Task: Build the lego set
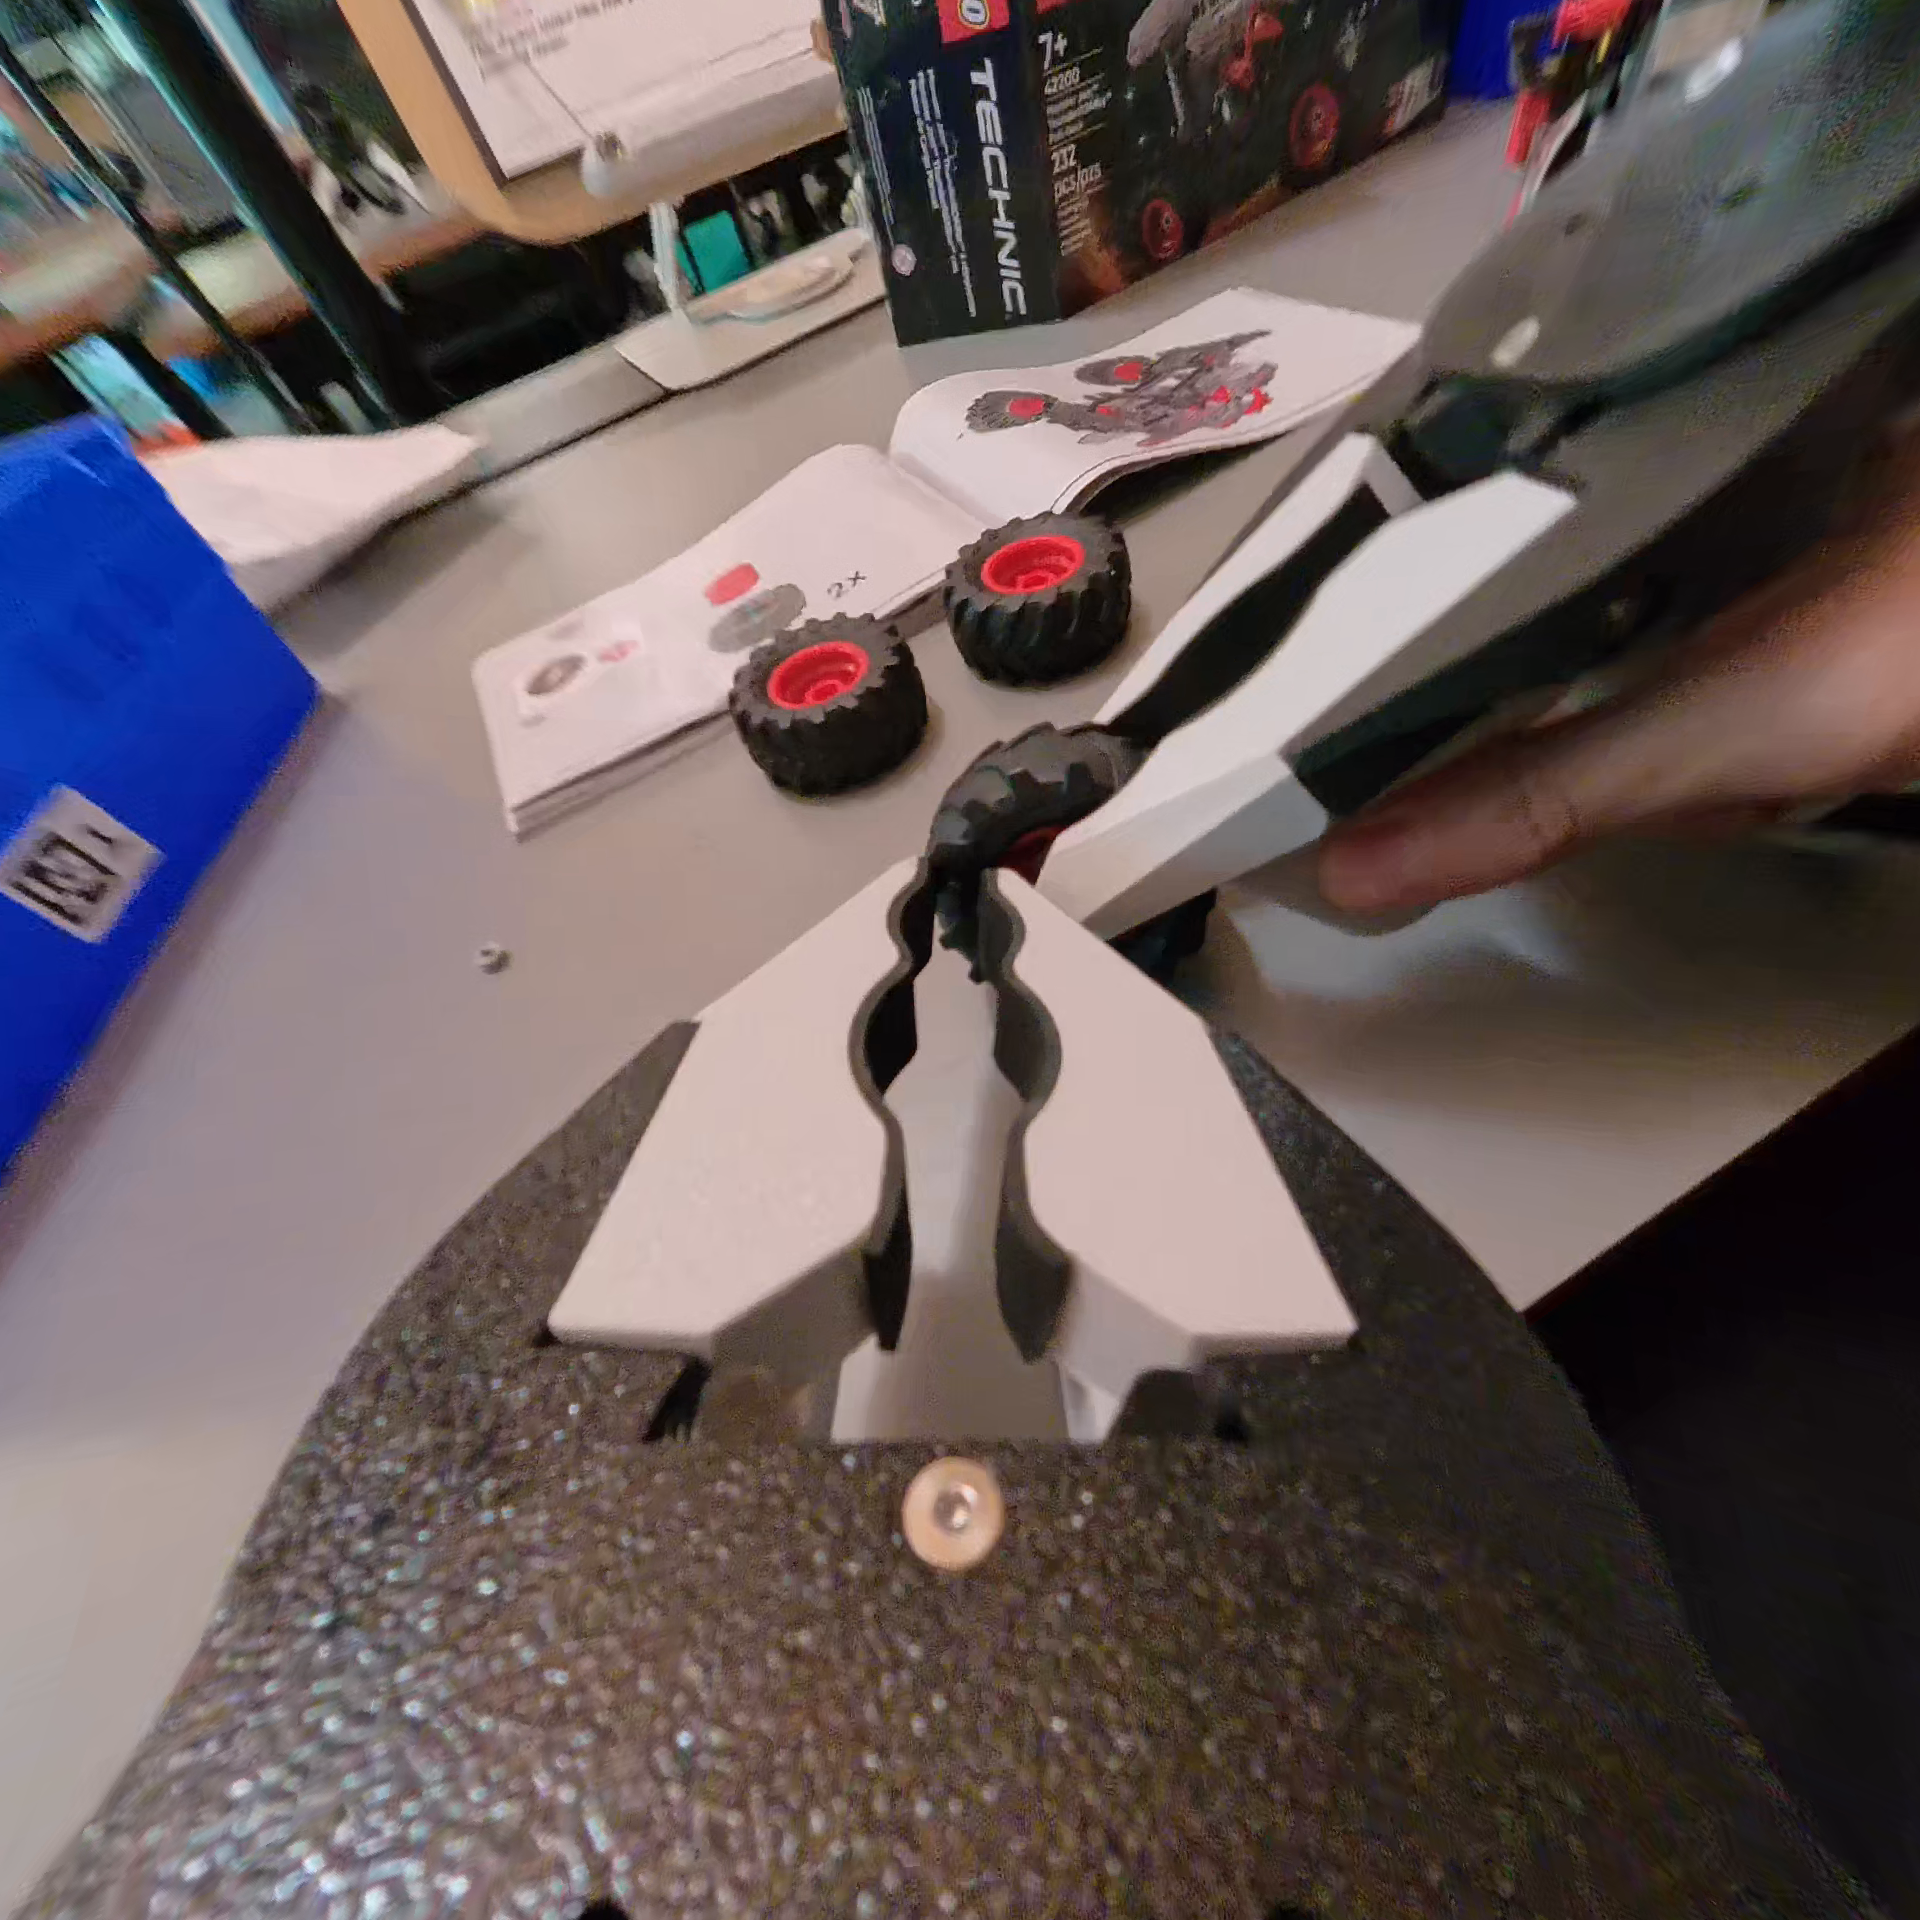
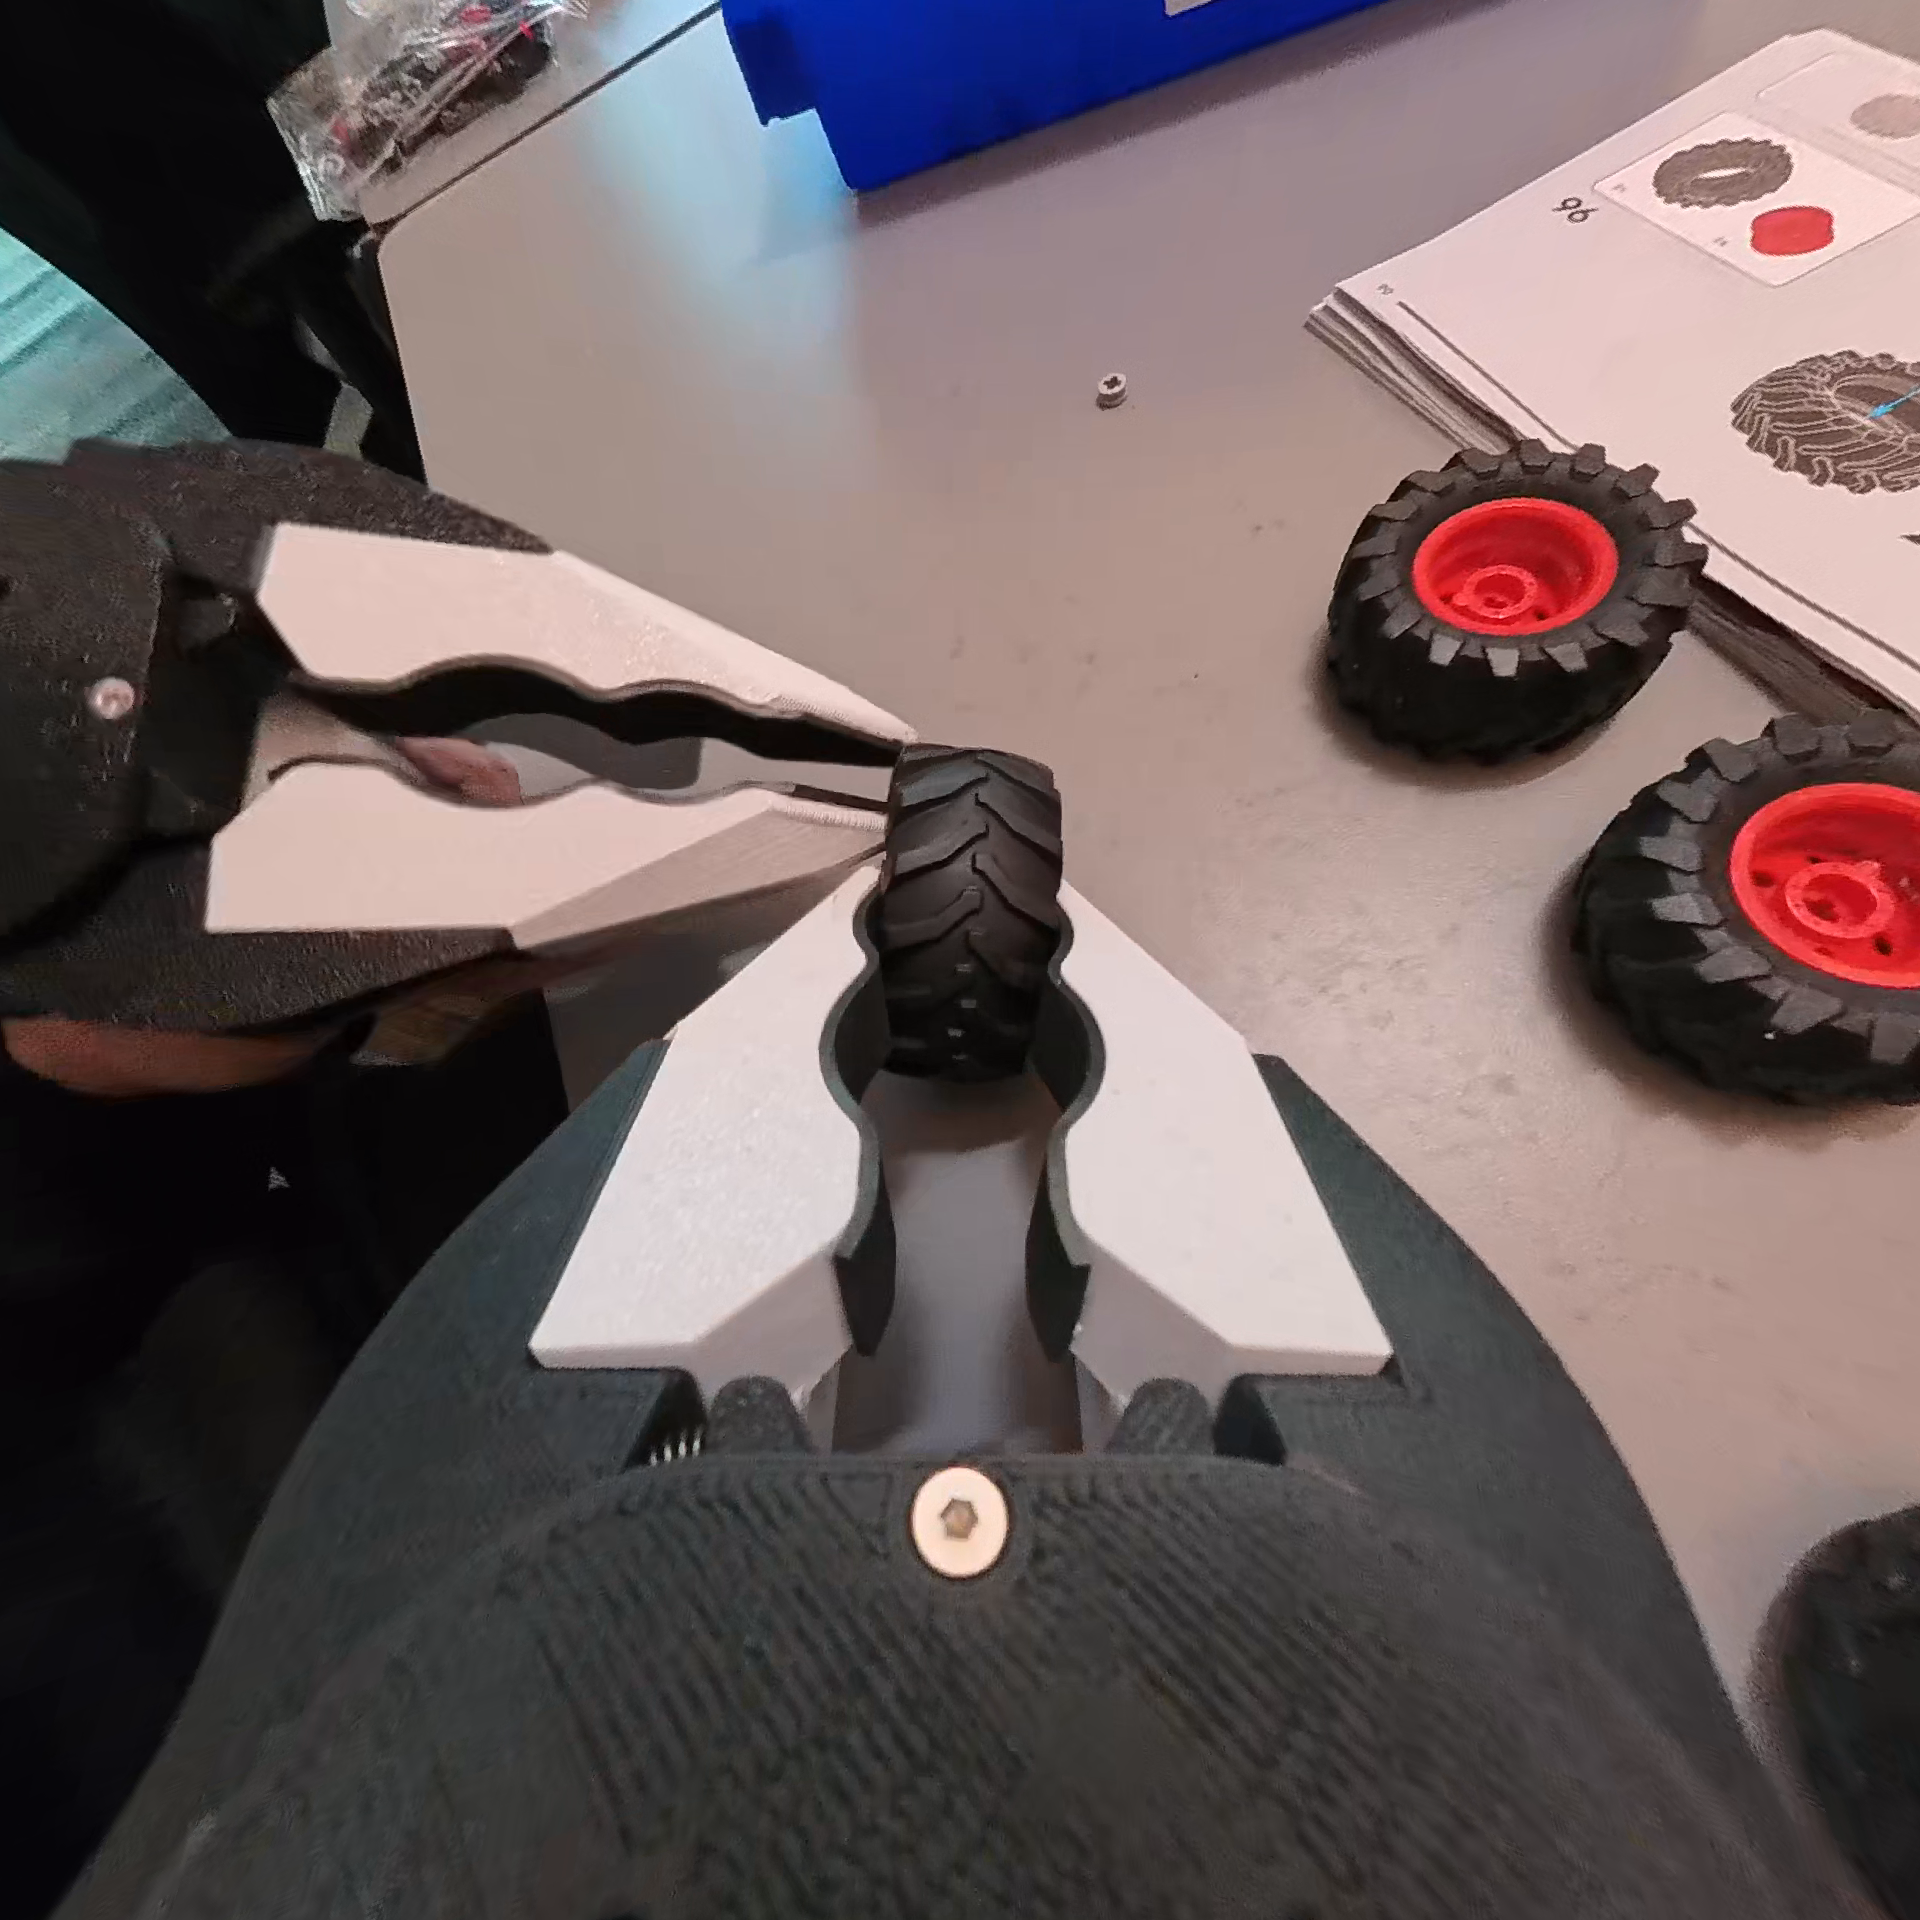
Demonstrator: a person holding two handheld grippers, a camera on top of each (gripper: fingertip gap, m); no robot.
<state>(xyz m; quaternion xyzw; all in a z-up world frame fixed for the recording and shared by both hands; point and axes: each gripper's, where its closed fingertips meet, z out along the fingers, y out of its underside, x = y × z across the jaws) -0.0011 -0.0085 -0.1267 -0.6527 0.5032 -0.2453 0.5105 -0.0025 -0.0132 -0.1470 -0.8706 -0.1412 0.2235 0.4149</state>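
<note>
My right gripper [image 2: 961, 914] clamps a black tire [image 2: 966, 894] upright above the grey table [image 2: 727, 416]; my left gripper [image 1: 951, 904] pinches the tire's edge. Two finished wheels [image 2: 1507, 603] lie near the booklet [image 2: 1662, 270]. I judge wheel assembly is underway: next, seat the red rim firmly.

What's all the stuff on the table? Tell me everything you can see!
Finished wheels: two, black tyres with red hubs, beside the booklet.
Held wheel: one, black tyre, red showing behind, between both claws.
Booklet: one, white, open, behind the wheels.
Set box: one, dark, standing at the back.
Bin: one, blue, table's left.
Small part: one, grey, loose on the table.
Parts bag: one, clear, far corner.
Table: one, grey.
Left claw: white, pinching the tyre's edge.
Right claw: white, gripping the tyre.
Hand: one, holding the right claw.
</note>
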